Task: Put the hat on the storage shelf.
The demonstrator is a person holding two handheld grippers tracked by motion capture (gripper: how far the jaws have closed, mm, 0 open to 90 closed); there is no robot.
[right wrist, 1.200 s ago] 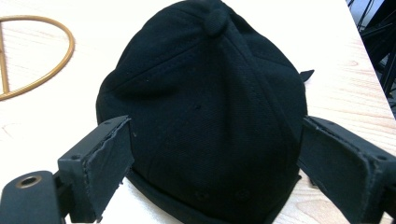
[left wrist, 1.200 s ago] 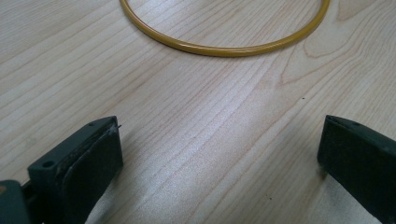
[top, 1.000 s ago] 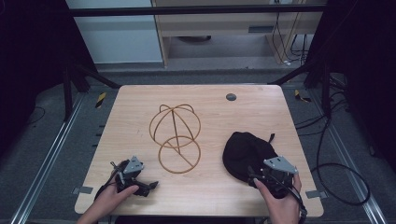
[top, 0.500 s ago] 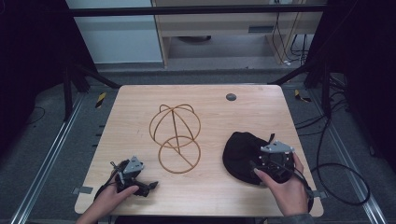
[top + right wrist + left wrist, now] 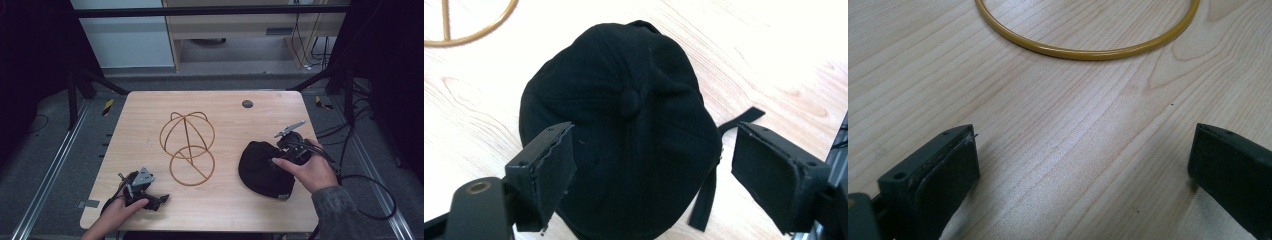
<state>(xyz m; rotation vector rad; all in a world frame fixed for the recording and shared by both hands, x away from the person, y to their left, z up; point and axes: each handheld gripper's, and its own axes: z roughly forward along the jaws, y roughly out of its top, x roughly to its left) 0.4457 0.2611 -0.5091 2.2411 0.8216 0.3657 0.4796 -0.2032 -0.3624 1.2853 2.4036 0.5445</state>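
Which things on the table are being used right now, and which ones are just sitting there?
Being used:
- black cap, lying on the table under the right gripper, whose open jaws have just been closing a little
- gold wire stand, beside the cap

Just sitting there:
- small dark disc near the table's far edge
- left gripper, open on bare wood

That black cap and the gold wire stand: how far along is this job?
Barely begun. Done: nothing yet; the black cap lies flat on the table, apart from the wire stand. In hand: the right gripper hangs above the cap's crown, its jaws wide but just closing a little, pads not on the fabric. The left gripper rests open near the stand's ring. Left: probably gripping the cap and setting it on the stand.
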